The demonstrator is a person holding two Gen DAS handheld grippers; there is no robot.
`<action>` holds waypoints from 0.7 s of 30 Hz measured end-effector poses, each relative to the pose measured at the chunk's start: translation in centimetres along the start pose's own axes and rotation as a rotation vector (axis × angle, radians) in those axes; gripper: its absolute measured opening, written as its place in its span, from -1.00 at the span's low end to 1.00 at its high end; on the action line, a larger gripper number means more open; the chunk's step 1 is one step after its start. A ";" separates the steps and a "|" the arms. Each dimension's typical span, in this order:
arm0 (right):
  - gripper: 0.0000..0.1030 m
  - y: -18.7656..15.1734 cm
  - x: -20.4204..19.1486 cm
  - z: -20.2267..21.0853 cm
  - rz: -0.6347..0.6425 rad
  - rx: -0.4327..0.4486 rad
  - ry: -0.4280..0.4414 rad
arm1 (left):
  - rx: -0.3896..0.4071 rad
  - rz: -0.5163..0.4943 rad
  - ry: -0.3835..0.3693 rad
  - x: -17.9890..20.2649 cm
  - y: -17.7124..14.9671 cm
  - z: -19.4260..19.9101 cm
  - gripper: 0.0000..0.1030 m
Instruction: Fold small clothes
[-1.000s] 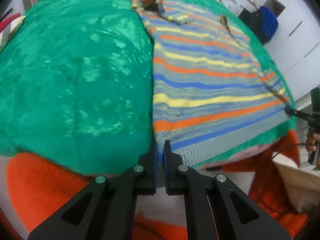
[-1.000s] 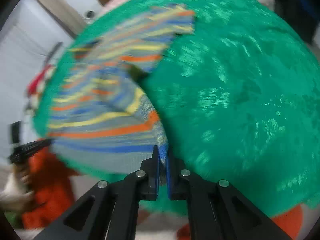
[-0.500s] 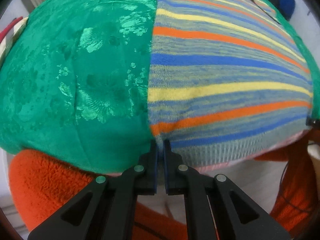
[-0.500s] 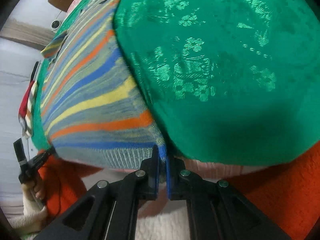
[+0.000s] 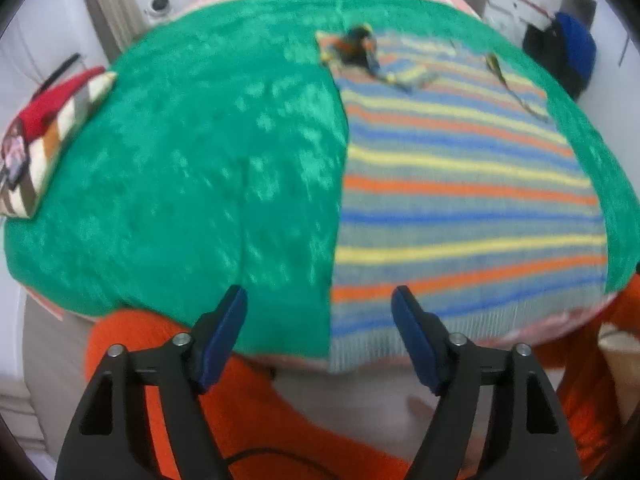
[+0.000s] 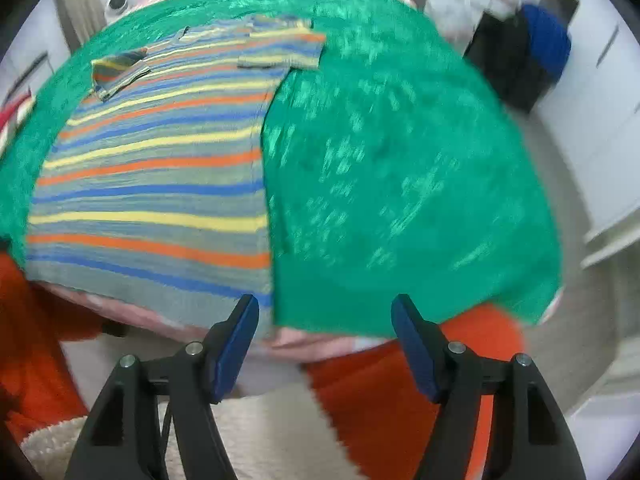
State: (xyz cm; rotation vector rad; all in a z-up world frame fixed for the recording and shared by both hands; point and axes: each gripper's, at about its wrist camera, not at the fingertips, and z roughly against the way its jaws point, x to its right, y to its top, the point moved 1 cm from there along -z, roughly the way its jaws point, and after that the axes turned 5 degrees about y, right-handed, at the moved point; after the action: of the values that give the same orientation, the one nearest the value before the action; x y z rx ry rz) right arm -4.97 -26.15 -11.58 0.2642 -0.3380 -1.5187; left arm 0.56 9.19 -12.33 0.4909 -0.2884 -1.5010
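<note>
On the shiny green cloth [image 5: 192, 168] a striped knit sweater [image 5: 460, 216] lies flat; both grippers [image 5: 320, 320] [image 6: 325, 322] gape empty

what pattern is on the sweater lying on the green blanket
Horizontal stripes in orange, yellow, blue and grey on the sweater, clearest in the left wrist view.

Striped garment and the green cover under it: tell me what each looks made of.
Striped garment: looks like knitted yarn, matte, with a ribbed hem band along its near edge. Green cover: probably a satin-like woven cloth, judging by its glossy highlights and faint floral pattern.
</note>
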 end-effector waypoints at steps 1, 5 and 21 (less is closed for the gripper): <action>0.33 0.3 0.1 0.4 0.021 0.014 -0.023 | 0.015 0.001 0.004 0.2 0.4 0.2 0.51; 0.33 0.6 0.5 1.6 0.087 0.054 -0.099 | 0.059 -0.014 0.013 0.6 1.1 0.6 0.51; 0.33 2.4 -1.0 2.5 0.218 0.132 -0.255 | 0.111 -0.018 0.051 1.0 1.9 0.1 0.75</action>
State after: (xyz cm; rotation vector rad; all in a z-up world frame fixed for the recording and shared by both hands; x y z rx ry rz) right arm -3.69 -24.92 -8.41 0.1310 -0.6507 -1.3173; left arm 2.23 8.22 -11.46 0.6208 -0.3294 -1.4932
